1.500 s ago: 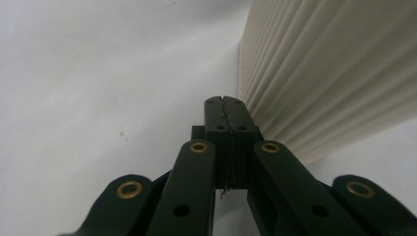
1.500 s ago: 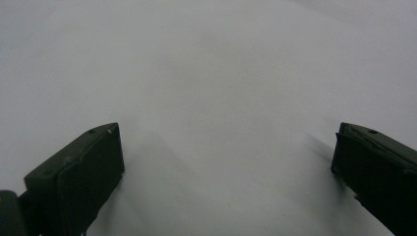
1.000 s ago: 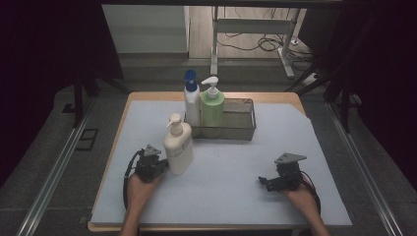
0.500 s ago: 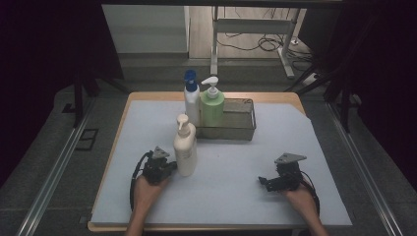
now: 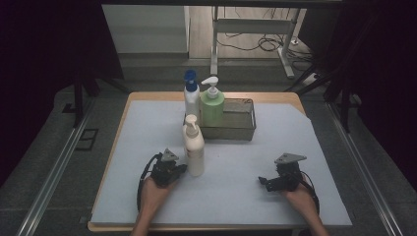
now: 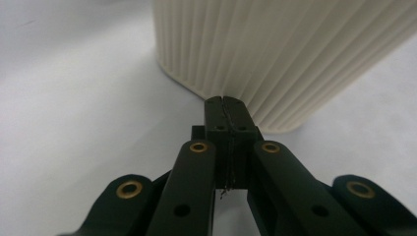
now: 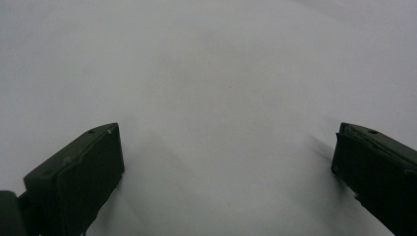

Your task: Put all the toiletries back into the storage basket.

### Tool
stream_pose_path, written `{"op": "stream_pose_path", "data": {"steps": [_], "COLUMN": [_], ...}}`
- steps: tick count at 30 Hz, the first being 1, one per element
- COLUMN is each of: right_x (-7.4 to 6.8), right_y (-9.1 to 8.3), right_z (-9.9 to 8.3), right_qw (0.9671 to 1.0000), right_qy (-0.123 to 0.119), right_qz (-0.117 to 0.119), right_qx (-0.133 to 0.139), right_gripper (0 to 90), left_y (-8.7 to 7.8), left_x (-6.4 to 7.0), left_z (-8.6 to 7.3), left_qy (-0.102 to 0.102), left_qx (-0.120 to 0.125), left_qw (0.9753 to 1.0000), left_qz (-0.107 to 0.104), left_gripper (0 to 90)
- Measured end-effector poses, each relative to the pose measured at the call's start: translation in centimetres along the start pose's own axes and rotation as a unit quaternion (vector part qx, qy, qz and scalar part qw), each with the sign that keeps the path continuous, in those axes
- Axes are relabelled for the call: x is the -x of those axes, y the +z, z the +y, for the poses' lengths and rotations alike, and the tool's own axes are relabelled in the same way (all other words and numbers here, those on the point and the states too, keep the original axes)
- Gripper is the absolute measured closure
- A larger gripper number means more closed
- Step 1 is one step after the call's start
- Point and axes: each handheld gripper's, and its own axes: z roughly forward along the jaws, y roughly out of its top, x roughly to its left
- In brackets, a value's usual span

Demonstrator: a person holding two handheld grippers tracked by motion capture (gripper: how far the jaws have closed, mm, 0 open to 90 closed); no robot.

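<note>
A cream pump bottle (image 5: pixel 194 147) with a ribbed body (image 6: pixel 275 49) stands upright on the pale mat (image 5: pixel 142 132), in front of the basket. My left gripper (image 5: pixel 183 168) is shut with nothing between its jaws. In the left gripper view its closed tip (image 6: pixel 227 102) rests against the bottle's base, on the bottle's left side. My right gripper (image 5: pixel 263 182) lies low over the mat at the front right. Its jaws stand wide apart (image 7: pixel 228 142) over bare mat.
A wire basket (image 5: pixel 246 132) sits at the mat's back middle with a green pump bottle (image 5: pixel 212 105) in its left end. A white bottle with a blue cap (image 5: pixel 191 96) stands at the basket's left. The wooden table edge (image 5: pixel 147 94) frames the mat.
The left gripper has slid to the right with its shut jaws against the cream bottle, and the bottle has shifted right with it. The right gripper has stayed put.
</note>
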Motion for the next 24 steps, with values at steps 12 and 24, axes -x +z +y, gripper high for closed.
{"op": "stream_pose_path", "data": {"steps": [12, 24], "right_x": [0.0, 0.0], "right_y": [0.0, 0.0], "right_z": [0.0, 0.0], "right_qw": [1.0, 1.0], "right_qy": [0.001, 0.001], "right_qz": [0.0, 0.0], "right_qx": [0.0, 0.0], "right_gripper": [0.0, 0.0], "left_y": [1.2, 2.0], "left_x": [1.8, 2.7], "left_z": [0.8, 1.3], "left_qy": [0.009, 0.012], "left_qx": [-0.004, -0.002], "left_qw": [0.9996, 0.9993], "left_qz": [-0.026, -0.034], "left_gripper": [89.4, 89.3]}}
